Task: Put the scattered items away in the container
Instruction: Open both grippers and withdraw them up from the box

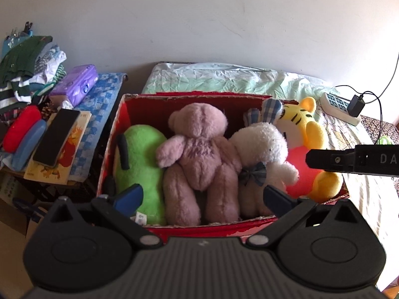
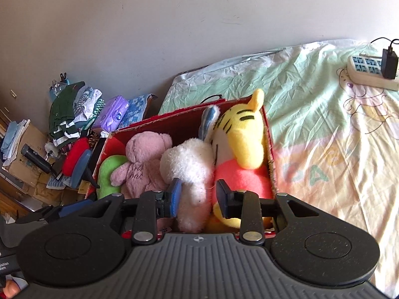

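in the centre of my left wrist view sits the red cardboard box (image 1: 119,134) with torn rims, on the pale green and yellow bedsheet (image 1: 224,79). four soft toys fill it side by side. at its left end lies a bright green plush with a black stub (image 1: 138,159). next is a fuzzy mauve-pink teddy bear (image 1: 199,159), face down or back towards me, limbs spread. right of it sits a fluffy white plush rabbit with blue checked ears and bow (image 1: 264,149), and at the right end a yellow tiger plush with black stripes and a coral-red belly (image 1: 306,129), its head above the rim.

my left gripper (image 1: 203,194) is spread wide at the bottom of the frame, over the near rim, pinching nothing. my right gripper (image 2: 197,195) in the lower middle of its view is partly parted, its blue pads either side of the rabbit's white body (image 2: 192,172); i cannot tell if they touch it.

a white power strip with a black charger (image 2: 369,71) lies upper right, and folded clothes (image 1: 22,69) are piled at upper left.
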Tool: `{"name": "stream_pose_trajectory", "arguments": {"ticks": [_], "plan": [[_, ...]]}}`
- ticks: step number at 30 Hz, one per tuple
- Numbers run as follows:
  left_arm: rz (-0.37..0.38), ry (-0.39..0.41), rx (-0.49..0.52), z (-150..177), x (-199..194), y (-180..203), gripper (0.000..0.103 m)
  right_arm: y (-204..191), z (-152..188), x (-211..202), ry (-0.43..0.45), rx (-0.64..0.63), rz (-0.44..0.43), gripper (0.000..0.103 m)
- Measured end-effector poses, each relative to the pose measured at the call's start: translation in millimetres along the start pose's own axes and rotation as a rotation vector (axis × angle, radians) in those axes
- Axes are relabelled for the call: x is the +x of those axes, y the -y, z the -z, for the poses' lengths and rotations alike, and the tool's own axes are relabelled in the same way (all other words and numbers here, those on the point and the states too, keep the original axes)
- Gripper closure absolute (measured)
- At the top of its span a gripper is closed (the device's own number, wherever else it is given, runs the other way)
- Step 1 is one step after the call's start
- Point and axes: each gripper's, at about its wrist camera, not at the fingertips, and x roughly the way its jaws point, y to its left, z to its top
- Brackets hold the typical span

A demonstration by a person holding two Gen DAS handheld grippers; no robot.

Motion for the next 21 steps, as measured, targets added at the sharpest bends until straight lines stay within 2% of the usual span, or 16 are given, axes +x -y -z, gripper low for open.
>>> {"name": "stream_pose_trajectory", "arguments": {"ticks": [2, 5, 13, 21], "plan": [[0.011, 0.012, 0.002, 0, -6, 15, 0.001, 11, -2, -8, 0.005, -0.002, 0.049, 0.068], [-0.001, 0.033, 0.013, 0, -10, 45, 0.001, 31, -1, -17, 0.000, -0.016, 0.172, 0.068], [-0.006, 0.041, 0.128, 8, -6, 140, 0.001, 96, 10, -44, 0.010, -0.029, 0.382, 0.061], [-0.051, 0.027, 0.204, 23, 11, 204, 0.001, 149, 25, -66, 0.013, -0.019, 0.481, 0.058]]}}
